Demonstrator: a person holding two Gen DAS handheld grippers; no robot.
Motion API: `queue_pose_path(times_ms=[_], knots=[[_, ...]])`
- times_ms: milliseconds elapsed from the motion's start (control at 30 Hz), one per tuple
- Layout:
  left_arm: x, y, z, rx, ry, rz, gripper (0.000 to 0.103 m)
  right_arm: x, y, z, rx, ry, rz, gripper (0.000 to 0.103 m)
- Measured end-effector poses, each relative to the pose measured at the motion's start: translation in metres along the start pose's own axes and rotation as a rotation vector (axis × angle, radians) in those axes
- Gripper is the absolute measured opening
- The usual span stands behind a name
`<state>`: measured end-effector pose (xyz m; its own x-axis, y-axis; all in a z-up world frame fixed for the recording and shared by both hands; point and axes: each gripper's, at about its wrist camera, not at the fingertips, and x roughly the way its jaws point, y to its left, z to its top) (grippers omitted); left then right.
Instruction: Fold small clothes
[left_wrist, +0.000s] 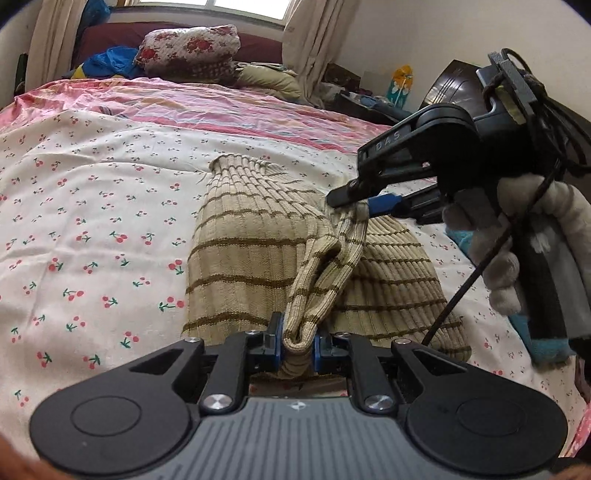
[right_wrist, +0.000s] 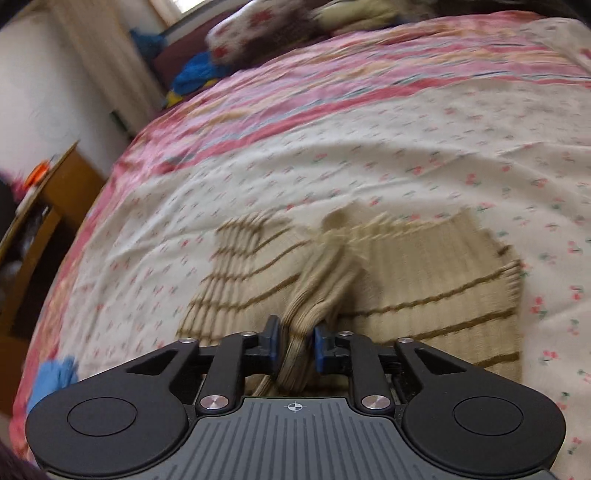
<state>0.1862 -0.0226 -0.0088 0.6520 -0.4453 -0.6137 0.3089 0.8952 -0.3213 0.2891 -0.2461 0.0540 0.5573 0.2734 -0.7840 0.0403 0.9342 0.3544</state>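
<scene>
A small beige ribbed knit garment with brown stripes (left_wrist: 251, 236) lies on the cherry-print sheet. My left gripper (left_wrist: 297, 341) is shut on a bunched edge of it near the front. My right gripper (left_wrist: 360, 201) shows in the left wrist view at the right, shut on another lifted edge, so a fold of cloth hangs between the two. In the right wrist view the right gripper (right_wrist: 297, 341) pinches a bunched ridge of the garment (right_wrist: 424, 273); that view is blurred by motion.
The bed's cherry-print sheet (left_wrist: 92, 206) spreads left, with a pink striped cover (left_wrist: 207, 107) behind. A floral pillow (left_wrist: 192, 48) and blue cloth (left_wrist: 107, 61) lie at the head. A dark bedside unit (left_wrist: 373, 103) stands right; a wooden cabinet (right_wrist: 48, 206) stands left.
</scene>
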Motion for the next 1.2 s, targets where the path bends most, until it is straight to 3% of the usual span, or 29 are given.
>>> queue_pose_path(times_ms=[167,300,367,600,667,700,867,1033,1200], knots=[[0.003,0.004,-0.001,-0.008,-0.002,-0.01,0.021,-0.023,-0.001,0.003,-0.043,-0.123,-0.123,0.025],[0.003,0.008,-0.001,-0.022,0.003,-0.016,0.021,-0.025,-0.004,0.001,0.012,-0.076,-0.002,0.033],[0.004,0.007,-0.001,-0.017,0.005,-0.014,0.021,-0.023,0.003,-0.002,-0.01,-0.086,0.009,0.034],[0.007,0.006,0.001,-0.011,0.014,-0.01,0.021,0.023,0.013,-0.001,0.011,0.023,0.0,0.039],[0.006,0.006,0.001,-0.013,0.014,-0.013,0.021,0.024,0.01,-0.002,0.039,0.018,0.015,0.021],[0.005,0.006,0.001,-0.009,0.011,-0.015,0.021,0.017,0.008,-0.004,0.047,0.004,0.037,0.003],[0.006,0.007,-0.005,0.005,0.019,-0.021,0.021,-0.031,-0.017,-0.013,0.113,-0.107,0.151,0.003],[0.01,0.005,-0.009,0.016,0.032,-0.009,0.021,-0.02,-0.038,-0.026,0.173,-0.089,0.104,0.003],[0.009,0.004,-0.008,0.035,0.034,-0.007,0.021,-0.022,-0.047,-0.027,0.228,-0.105,0.068,0.013]])
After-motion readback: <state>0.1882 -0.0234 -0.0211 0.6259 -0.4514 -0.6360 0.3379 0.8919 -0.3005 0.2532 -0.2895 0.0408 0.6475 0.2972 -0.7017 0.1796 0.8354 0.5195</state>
